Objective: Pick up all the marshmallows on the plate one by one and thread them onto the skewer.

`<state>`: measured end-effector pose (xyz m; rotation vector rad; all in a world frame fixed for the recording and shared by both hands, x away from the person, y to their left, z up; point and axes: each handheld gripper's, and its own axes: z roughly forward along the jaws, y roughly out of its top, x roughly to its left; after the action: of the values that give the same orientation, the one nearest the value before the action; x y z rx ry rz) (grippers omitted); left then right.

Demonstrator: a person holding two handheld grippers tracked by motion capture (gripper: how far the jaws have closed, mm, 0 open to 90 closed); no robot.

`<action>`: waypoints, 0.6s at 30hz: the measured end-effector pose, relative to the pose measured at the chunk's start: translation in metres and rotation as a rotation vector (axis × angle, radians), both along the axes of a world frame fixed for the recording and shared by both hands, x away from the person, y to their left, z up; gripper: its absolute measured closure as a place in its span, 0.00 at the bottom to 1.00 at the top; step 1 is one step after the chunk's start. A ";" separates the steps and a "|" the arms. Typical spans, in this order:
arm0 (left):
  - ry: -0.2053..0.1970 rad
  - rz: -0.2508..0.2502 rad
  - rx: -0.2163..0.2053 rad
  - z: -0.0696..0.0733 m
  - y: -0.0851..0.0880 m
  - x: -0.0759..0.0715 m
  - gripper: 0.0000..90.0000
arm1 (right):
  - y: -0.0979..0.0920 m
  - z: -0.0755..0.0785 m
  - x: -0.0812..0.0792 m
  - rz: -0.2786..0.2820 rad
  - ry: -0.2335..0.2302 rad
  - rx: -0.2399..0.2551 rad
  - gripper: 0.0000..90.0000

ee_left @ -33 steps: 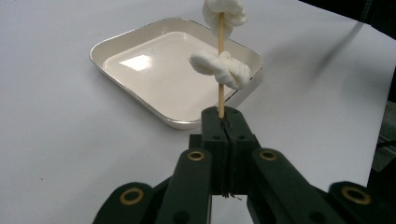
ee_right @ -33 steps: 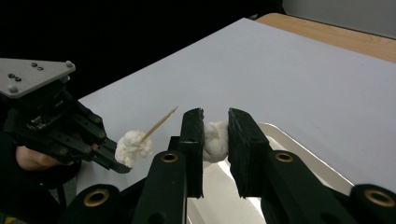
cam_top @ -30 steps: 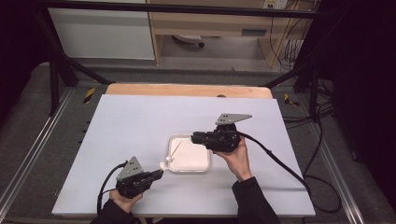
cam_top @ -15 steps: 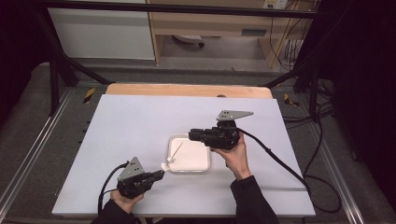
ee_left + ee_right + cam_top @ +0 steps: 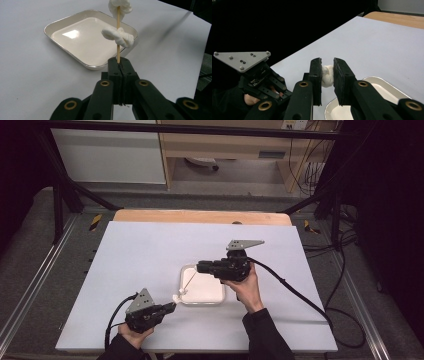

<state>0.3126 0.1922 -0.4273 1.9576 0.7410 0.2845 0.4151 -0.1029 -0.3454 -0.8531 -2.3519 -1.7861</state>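
The left hand-held gripper (image 5: 119, 65) is shut tight on the low end of a thin stick (image 5: 118, 37) that leans up over the tray (image 5: 202, 300), and the right hand-held gripper (image 5: 327, 71) squeezes the marshmallow (image 5: 326, 75) at its top end

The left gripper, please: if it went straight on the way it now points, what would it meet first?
Probably the white tray. The left gripper is shut on a wooden skewer threaded with white marshmallow pieces, and the tray's near rim lies just ahead of it. How high it rides above the table is unclear.
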 end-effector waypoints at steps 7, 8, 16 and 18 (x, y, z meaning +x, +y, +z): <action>0.000 0.002 -0.001 0.000 0.000 0.000 0.98 | 0.001 -0.002 0.001 0.007 0.011 0.002 0.86; -0.001 0.001 -0.001 0.000 0.000 0.000 0.98 | 0.002 -0.002 0.001 0.008 0.014 0.004 0.86; -0.006 0.004 -0.002 0.000 0.001 -0.001 0.98 | 0.004 -0.007 0.002 0.025 0.032 0.009 0.87; -0.010 0.005 -0.001 0.000 0.001 -0.001 0.98 | 0.005 -0.008 0.002 0.027 0.035 0.016 0.87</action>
<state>0.3119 0.1930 -0.4274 1.9523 0.7399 0.2970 0.4171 -0.0976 -0.3533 -0.8398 -2.3135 -1.7620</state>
